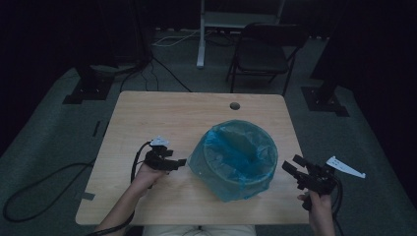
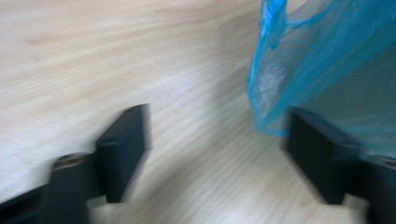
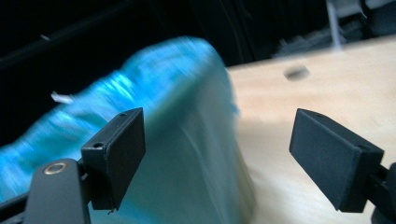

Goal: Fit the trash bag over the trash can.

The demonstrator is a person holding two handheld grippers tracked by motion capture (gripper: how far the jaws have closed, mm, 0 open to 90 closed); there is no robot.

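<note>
Bin [image 1: 233,160] with a blue bag [image 1: 246,147] lining it, right of centre on a pale wooden table [image 1: 162,113].
Dark room, grey carpet, a folding chair [image 1: 265,51] behind. The bin looks empty. Left gripper [image 1: 178,162] just beside it, right gripper [image 1: 293,171] near its other side; both stand wide open, holding nothing.

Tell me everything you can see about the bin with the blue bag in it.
The bin is a round, pale container lined with a thin, translucent blue plastic bag folded over its rim and draping down its sides. It stands upright near the middle of the wooden table, toward the person's side, and looks empty inside. The left tool and the right tool flank it, both open, neither visibly gripping it.
</note>
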